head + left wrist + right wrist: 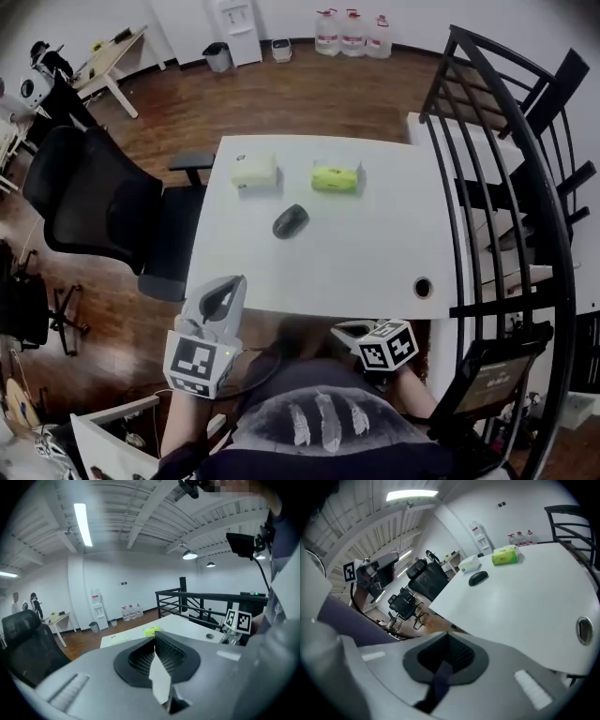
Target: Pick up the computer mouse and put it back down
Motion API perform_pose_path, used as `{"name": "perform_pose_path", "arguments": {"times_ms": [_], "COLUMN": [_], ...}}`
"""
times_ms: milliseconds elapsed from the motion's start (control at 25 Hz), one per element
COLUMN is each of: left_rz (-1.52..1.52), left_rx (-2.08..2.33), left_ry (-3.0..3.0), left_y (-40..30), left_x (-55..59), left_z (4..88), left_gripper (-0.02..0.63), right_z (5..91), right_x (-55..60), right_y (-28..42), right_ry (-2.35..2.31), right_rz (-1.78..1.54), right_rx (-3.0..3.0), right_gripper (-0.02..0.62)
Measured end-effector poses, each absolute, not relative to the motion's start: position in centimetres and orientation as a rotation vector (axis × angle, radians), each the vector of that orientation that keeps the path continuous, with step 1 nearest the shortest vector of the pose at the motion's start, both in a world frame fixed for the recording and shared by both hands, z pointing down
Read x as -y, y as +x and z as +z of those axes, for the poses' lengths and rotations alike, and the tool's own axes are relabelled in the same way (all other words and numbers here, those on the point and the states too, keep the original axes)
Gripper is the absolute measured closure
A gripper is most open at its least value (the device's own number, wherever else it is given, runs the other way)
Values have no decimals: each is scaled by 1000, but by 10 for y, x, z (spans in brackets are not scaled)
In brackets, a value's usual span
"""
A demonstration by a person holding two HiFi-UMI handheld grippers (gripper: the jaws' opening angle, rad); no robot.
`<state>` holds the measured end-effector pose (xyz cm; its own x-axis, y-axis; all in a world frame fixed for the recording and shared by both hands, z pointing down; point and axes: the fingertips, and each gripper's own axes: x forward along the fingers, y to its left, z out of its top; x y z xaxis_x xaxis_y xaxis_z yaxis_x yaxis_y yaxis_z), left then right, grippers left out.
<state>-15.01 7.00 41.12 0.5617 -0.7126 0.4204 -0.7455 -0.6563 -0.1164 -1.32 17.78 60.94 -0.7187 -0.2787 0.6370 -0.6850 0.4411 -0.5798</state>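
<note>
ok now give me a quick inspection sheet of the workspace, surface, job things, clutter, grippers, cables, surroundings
surface: white table, with a grommet hole near its front right.
job's things: black computer mouse lying mid-table, nothing touching it.
clutter: white tissue pack and green pack beyond the mouse.
grippers: left gripper and right gripper both shut, empty, at the table's near edge.
cables: nothing seen on the table.
surroundings: black office chair left, black railing right, water bottles by the far wall.
</note>
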Motion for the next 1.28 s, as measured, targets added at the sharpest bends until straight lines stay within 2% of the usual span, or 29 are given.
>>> {"name": "perform_pose_path", "arguments": {"times_ms": [40,80,160,360,440,680,1000,1280], "left_rz": [700,707,693,667,662,631,796,1021], "left_rx": [1259,1244,1217,1143,1100,966,871,835], "left_ry": [2715,2720,2732,2763,2782,2818,2783,2543], "left_y": [-149,-148,-145,-143,-141,-141,-119,-94], "left_x": [-68,-65,-56,-23,-6,34,67,97], "left_z": [413,415,417,425,430,439,479,571], "left_gripper": [577,524,511,391,267,182,176,176], "right_z": [608,607,606,606,608,605,607,611], "right_x": [-174,-170,-162,-135,-118,-82,-60,-47], "right_y": [-13,-12,-11,-13,-11,-28,-7,22], "right_ry": [817,825,842,890,925,986,1023,912], "right_rz": [1203,1202,1200,1174,1177,1189,1229,1212], "right_rx": [2245,2244,2234,2193,2174,2144,2117,2126], "right_gripper": [592,592,592,592,592,592,592,592]}}
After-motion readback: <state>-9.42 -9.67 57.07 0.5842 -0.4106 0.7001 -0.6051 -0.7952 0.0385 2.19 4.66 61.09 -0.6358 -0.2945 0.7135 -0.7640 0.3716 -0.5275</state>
